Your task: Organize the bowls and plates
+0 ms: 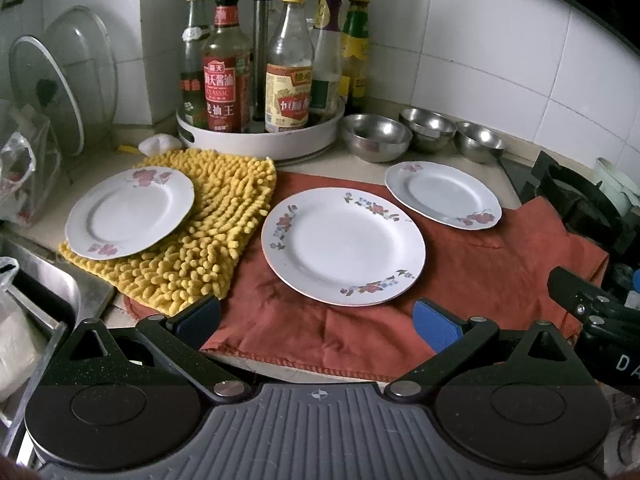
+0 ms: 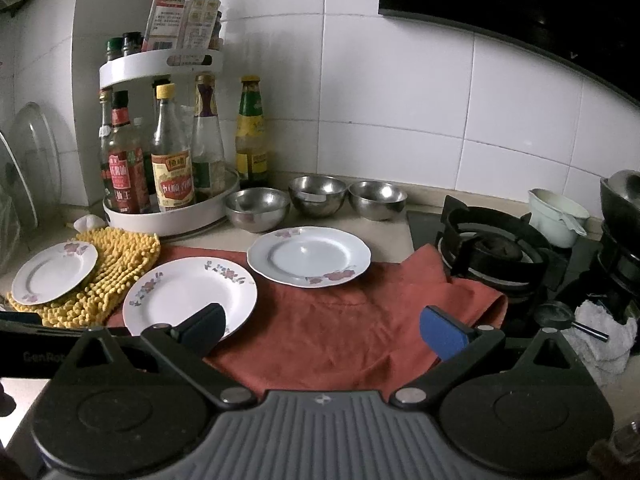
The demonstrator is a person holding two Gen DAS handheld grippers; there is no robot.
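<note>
Both my grippers, left (image 1: 316,320) and right (image 2: 322,330), hang spread wide, holding nothing. Beyond lie three plates (one (image 1: 129,213) on a yellow mat (image 1: 200,240)) and three bowls (image 1: 430,128).

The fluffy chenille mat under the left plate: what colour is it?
Yellow fluffy chenille mat, clearest in the left wrist view.

A bottle-laden white turntable rack (image 1: 260,142) stands behind a yellow chenille mat (image 1: 200,240) overlapping a red cloth (image 1: 460,280).
</note>
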